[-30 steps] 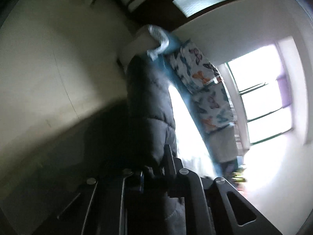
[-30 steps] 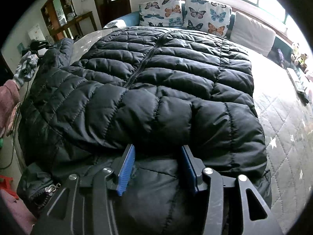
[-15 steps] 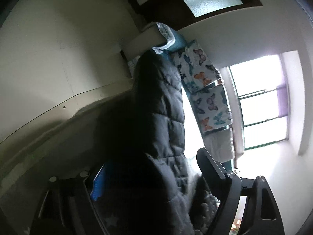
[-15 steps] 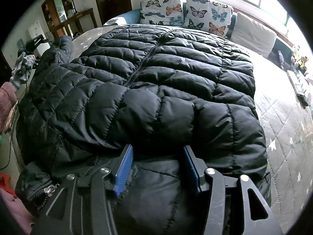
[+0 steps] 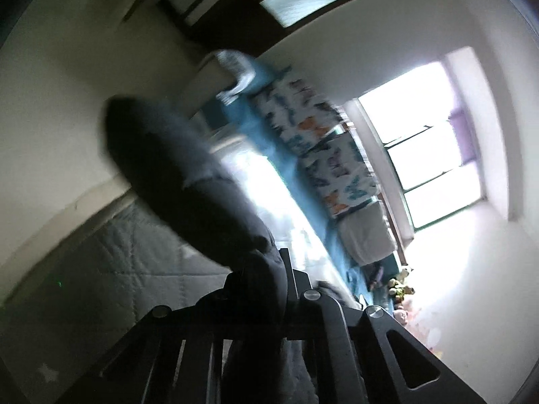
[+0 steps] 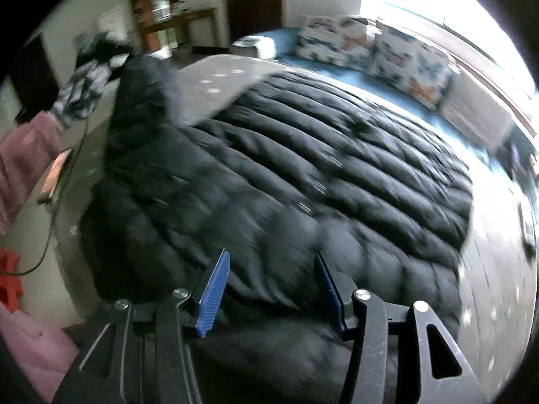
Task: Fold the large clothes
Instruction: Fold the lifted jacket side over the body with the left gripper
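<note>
A large black quilted puffer jacket (image 6: 337, 175) lies spread on the grey star-quilted bed (image 6: 219, 80). My right gripper (image 6: 271, 286) has its blue pads pressed on the thick bottom hem, which fills the gap between them. In the same view a gloved hand (image 6: 81, 94) holds my left gripper (image 6: 101, 50) at the far left, with the jacket's sleeve (image 6: 141, 101) raised off the bed. In the left wrist view my left gripper (image 5: 261, 266) is shut on that dark sleeve (image 5: 175, 168), which bulges forward over the bed (image 5: 118, 252). Both views are motion-blurred.
Butterfly pillows (image 6: 370, 43) and a white cushion (image 6: 478, 107) line the bed's far side under a bright window (image 5: 431, 141). A pink sleeve (image 6: 23, 155) and a trailing cable sit at the left. A wooden table (image 6: 175, 20) stands beyond the bed; a red stool (image 6: 10, 282) stands low left.
My left gripper's jaws opened wide around the sleeve, then closed on it and rose. The right gripper shifted and rolled with the hem between its pads; the sleeve now stands higher at the left.
</note>
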The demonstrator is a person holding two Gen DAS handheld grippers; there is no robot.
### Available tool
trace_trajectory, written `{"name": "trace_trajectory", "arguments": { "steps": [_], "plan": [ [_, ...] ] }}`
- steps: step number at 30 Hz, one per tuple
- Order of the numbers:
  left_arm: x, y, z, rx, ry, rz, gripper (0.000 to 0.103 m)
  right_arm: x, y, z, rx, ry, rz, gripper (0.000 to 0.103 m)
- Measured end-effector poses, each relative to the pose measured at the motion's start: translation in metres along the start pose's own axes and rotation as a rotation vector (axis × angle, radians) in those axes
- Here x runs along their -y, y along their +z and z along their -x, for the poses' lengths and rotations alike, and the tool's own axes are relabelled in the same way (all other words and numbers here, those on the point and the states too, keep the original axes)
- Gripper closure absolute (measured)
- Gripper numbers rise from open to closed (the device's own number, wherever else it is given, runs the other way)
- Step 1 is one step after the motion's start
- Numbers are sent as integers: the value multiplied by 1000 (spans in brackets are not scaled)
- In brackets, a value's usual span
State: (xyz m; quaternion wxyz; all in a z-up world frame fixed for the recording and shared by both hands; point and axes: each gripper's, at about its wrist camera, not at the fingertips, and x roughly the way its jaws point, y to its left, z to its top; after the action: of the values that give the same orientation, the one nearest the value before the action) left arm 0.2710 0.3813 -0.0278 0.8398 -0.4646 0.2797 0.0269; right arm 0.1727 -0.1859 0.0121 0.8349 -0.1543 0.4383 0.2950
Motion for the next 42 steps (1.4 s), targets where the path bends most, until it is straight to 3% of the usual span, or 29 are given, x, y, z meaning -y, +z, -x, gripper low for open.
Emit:
{"name": "trace_trajectory", "arguments": {
  "steps": [6,9,11,16,20,24,30,37,42],
  "plan": [
    [85,-19,64,42,-82,-173,92,-54,42,-41,-35,92,135,46],
    [129,-43,87,49,-117,-270,92,-74,50,-78,-102,103,164,46],
    [160,-63,95,37,-142,-336,92,-85,48,-101,-139,64,189,46],
    [221,-121,114,-11,-200,-467,92,-66,47,-63,-75,87,120,46],
    [257,-167,115,-57,-231,-534,92,-36,30,-14,2,33,43,46],
    [286,-222,108,-132,-271,-590,92,0,-2,23,49,-31,-50,46],
    [324,-339,91,-289,-288,-688,92,52,-57,46,72,-87,-241,46],
    [320,-483,31,-525,-205,-830,92,89,-124,44,78,-77,-439,46],
    [290,-550,-19,-661,-106,-844,91,107,-151,61,111,-84,-518,46]
  ]
}}
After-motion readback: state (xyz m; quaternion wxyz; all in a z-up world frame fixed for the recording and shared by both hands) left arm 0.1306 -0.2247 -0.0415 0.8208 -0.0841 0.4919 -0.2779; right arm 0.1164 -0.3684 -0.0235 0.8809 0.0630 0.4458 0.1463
